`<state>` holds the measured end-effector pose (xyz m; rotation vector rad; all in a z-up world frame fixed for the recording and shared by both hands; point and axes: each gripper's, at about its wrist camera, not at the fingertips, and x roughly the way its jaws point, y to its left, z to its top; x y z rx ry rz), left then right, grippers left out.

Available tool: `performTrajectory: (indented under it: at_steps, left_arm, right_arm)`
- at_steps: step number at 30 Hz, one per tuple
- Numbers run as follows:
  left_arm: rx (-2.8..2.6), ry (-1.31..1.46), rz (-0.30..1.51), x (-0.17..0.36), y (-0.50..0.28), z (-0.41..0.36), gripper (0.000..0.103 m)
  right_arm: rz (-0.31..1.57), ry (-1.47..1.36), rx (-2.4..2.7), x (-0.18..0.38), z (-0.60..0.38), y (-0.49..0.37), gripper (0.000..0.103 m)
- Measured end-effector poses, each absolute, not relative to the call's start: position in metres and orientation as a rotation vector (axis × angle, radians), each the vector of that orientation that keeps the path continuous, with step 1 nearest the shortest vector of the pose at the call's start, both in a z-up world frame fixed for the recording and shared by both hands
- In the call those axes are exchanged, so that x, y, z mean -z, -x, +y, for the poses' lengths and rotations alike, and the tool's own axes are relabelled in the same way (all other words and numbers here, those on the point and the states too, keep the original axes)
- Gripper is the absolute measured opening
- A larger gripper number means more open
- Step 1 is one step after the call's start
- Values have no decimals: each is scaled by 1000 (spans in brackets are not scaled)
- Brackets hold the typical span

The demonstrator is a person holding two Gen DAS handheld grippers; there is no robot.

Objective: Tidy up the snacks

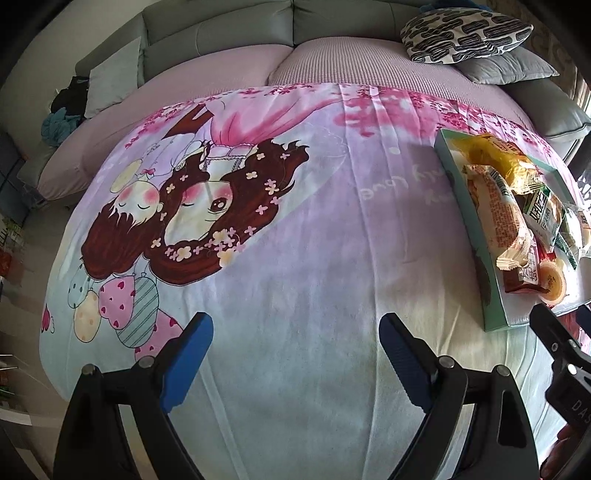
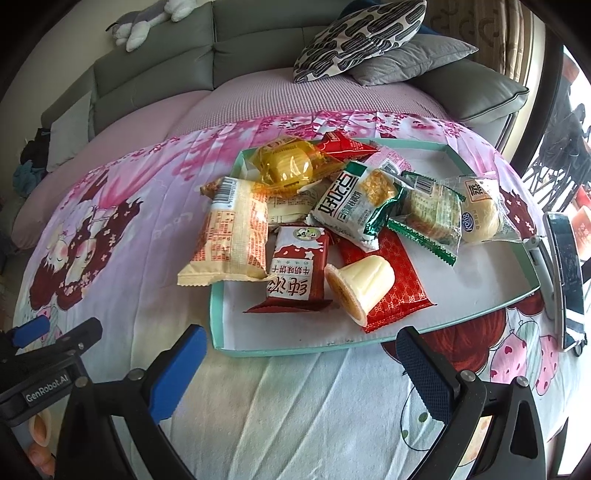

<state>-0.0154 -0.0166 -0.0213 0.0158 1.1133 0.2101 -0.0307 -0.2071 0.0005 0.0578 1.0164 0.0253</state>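
Snack packets (image 2: 317, 221) are heaped in a shallow teal tray (image 2: 221, 332), set on a cartoon-print blanket (image 1: 295, 258) before a grey sofa (image 1: 221, 33). Right gripper (image 2: 299, 363) fingers are held apart, empty, near the tray. Left gripper (image 1: 295, 345) fingers likewise apart over bare blanket.

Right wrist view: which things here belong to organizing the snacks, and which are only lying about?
Belong to the job:
teal tray
jelly cup
yellow cake packet
red-and-white biscuit packet
cream cracker packet

Only lying about:
phone
patterned pillow
grey pillow
plush toy
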Motion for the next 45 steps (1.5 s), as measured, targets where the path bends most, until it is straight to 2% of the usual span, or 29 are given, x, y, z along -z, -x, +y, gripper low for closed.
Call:
performTrajectory:
  at_steps: [45]
  left_arm:
    - [-246,-9,1099,21,16,-12,92]
  right_arm:
    - [1025,-66,-24,-1,-208,30,103]
